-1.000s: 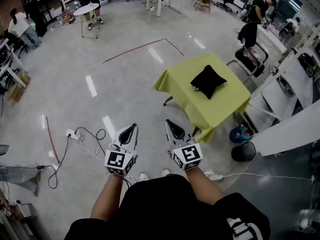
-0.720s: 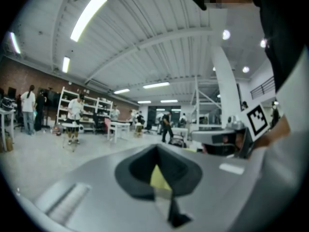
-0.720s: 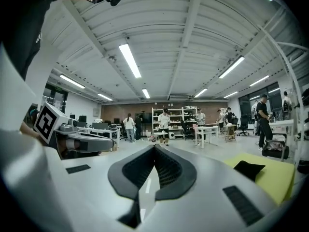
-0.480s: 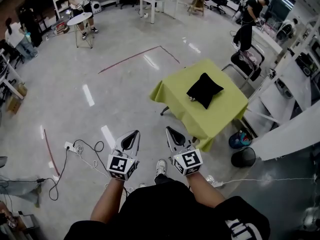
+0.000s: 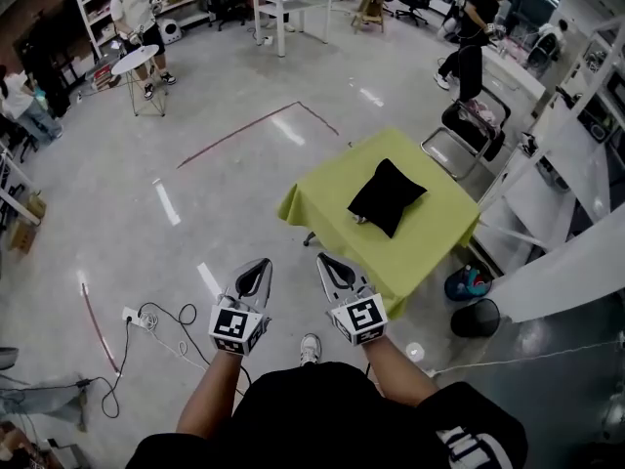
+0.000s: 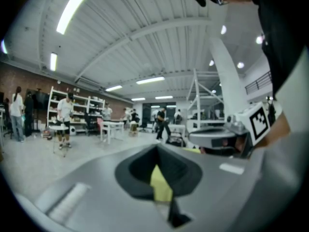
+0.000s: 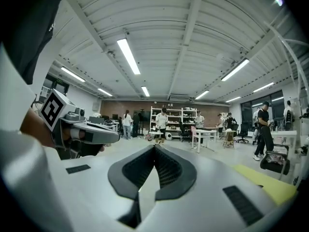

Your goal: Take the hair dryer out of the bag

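A black bag (image 5: pixel 387 194) lies on a small table under a lime-green cloth (image 5: pixel 439 231) ahead and to the right in the head view. The hair dryer is not visible. My left gripper (image 5: pixel 259 267) and right gripper (image 5: pixel 325 262) are held side by side in front of me, short of the table's near edge, both shut and empty. In the left gripper view a strip of the green cloth (image 6: pixel 161 183) shows past the shut left gripper (image 6: pixel 157 147). The right gripper view looks past the shut right gripper (image 7: pixel 155 146) into the hall, with the cloth's edge (image 7: pixel 268 185) at lower right.
A black bin (image 5: pixel 476 318) and a blue container (image 5: pixel 465 283) stand on the floor right of the table. A folding chair (image 5: pixel 457 139) is behind it. Cables and a power strip (image 5: pixel 133 317) lie on the floor at left. People and white tables stand far back.
The table and bag have come nearer and lower in the head view as I walked forward. Both grippers stayed shut and side by side.
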{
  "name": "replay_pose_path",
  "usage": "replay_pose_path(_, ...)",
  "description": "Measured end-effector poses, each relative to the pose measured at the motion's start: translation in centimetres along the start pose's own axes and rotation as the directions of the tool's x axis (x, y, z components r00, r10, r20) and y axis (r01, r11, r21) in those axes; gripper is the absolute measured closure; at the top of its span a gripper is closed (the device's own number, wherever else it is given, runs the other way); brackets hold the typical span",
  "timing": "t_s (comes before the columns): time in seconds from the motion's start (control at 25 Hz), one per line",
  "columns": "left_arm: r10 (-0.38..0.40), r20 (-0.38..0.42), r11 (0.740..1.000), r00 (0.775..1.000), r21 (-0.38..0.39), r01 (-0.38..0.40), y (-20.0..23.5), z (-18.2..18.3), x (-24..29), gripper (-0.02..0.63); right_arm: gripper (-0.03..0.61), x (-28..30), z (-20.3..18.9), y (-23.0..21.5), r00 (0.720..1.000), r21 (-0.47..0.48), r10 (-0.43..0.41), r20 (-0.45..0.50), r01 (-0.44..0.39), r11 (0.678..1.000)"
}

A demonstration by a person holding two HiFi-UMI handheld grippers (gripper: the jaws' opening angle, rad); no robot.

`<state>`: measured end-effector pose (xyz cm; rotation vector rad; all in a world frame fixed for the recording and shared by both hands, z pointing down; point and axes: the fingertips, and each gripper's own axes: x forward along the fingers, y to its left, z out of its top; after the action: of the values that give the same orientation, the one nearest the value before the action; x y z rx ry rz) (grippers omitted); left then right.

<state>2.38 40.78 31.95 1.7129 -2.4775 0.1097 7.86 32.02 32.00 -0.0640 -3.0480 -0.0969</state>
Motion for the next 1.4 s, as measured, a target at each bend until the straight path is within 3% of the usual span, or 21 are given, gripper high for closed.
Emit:
replay_pose_path(0.2,-0.010,0.001,1.000,1.000,-0.003,0.010,-0.4,0.3,3.9,0.607,0.572,0.4,0.0,-3.3,1.000,-0.022,-0.012,-0.010,0.012,1.000)
replay_pose_path(0.44,-0.039,-0.025,0.999,0.999,0.014,0.039,-0.4,0.7,6.5,0.607,0.572,0.9,-0.4,-5.8,0.999,0.019,-0.040,-0.009,0.040,0.999)
replay_pose_path(0.68,-0.051,0.010,0.998,0.999,0.027,0.051,1.1,1.9,9.7,0.607,0.572,3.4,-0.2,-7.7,0.997,0.036,-0.079,0.012,0.078,0.996)
replay_pose_path(1.08,-0.125,0.056,0.992,0.991,0.034,0.123,6.5,3.5,16.1,0.607,0.572,10.1,1.0,-12.0,0.986,0.026,-0.168,0.010,0.167,0.986)
replay_pose_path(1.28,-0.162,0.069,0.986,0.984,0.045,0.159,9.9,4.1,18.7,0.607,0.572,13.8,1.5,-14.1,0.975,0.127,-0.222,0.024,0.217,0.968)
replay_pose_path(1.4,-0.195,0.060,0.980,0.979,0.045,0.193,11.7,4.0,20.4,0.607,0.572,16.0,1.3,-14.7,0.970,0.127,-0.242,0.011,0.239,0.963)
